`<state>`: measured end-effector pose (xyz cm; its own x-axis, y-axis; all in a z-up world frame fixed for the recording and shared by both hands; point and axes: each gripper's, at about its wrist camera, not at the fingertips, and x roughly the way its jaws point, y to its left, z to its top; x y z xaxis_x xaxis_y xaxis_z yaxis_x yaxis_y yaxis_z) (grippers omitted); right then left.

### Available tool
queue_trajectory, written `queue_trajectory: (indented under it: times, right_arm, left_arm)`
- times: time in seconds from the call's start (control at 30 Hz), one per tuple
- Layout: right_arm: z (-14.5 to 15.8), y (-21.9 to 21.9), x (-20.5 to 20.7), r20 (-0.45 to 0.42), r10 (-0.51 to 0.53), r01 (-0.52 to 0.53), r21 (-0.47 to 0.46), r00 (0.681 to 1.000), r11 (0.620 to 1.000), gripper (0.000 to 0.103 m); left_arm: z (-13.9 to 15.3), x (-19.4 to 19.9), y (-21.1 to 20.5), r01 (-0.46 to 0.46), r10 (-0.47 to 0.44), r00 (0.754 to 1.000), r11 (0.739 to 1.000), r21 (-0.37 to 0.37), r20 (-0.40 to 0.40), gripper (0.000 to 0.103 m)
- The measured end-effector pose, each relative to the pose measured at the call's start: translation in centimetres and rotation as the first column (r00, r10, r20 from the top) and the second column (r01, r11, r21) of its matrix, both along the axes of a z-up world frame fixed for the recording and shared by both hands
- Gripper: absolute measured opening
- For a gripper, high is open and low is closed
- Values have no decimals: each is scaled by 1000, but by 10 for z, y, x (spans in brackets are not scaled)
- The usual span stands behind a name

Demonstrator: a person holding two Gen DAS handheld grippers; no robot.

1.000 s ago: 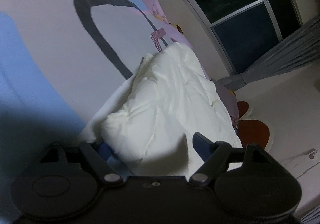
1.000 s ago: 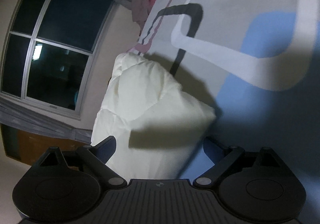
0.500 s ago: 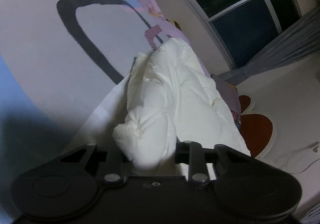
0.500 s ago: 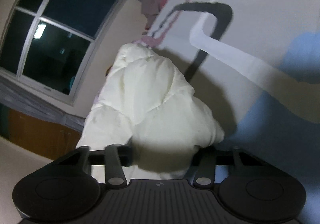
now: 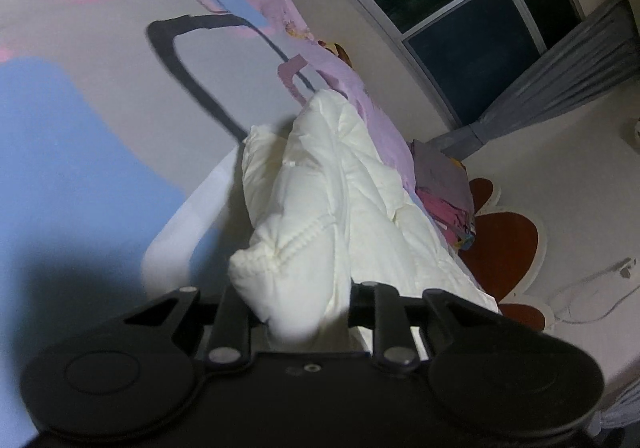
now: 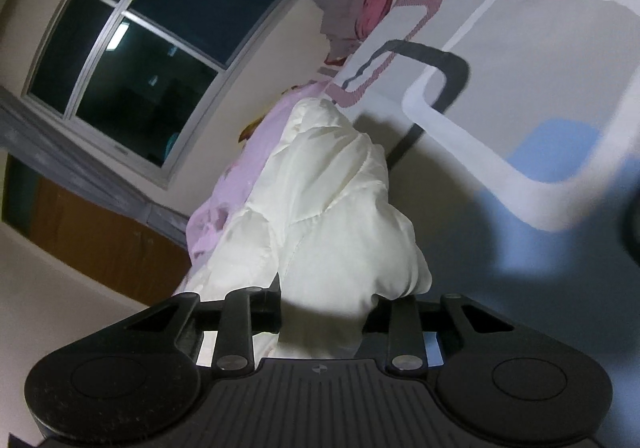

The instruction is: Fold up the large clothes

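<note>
Left wrist: left gripper (image 5: 298,310) clamped on bunched corner of puffy cream-white quilted jacket (image 5: 344,208), lying on patterned grey, blue and pink bedsheet (image 5: 80,128). Right wrist: right gripper (image 6: 322,314) clamped on another jacket (image 6: 332,216) fold, same bedsheet (image 6: 540,96) alongside.

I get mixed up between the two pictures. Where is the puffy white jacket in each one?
Left wrist view: the puffy white quilted jacket fills the lower middle, its near end pinched in the left hand-held gripper.
Right wrist view: the jacket sits in the middle, running down into the right hand-held gripper, which is shut on it.
Shared landmark: the dark grey-framed window, top right in the left view, top left in the right view.
</note>
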<state>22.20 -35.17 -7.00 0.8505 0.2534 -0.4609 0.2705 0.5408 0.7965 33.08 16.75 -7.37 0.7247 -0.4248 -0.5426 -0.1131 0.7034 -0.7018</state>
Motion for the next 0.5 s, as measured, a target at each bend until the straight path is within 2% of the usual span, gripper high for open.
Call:
queue_trajectory:
  times: [0.3, 0.5]
  right_arm:
    - [-5, 5, -100, -18, -11, 12, 26, 1000, 1000, 31]
    - [-12, 6, -144, -27, -4, 5, 32, 1000, 999, 31]
  left_arm:
    - [-3, -87, 7, 6, -5, 1000, 1000, 12, -18, 22]
    - [-7, -128, 12, -4, 4, 1000, 1000, 18, -27, 22]
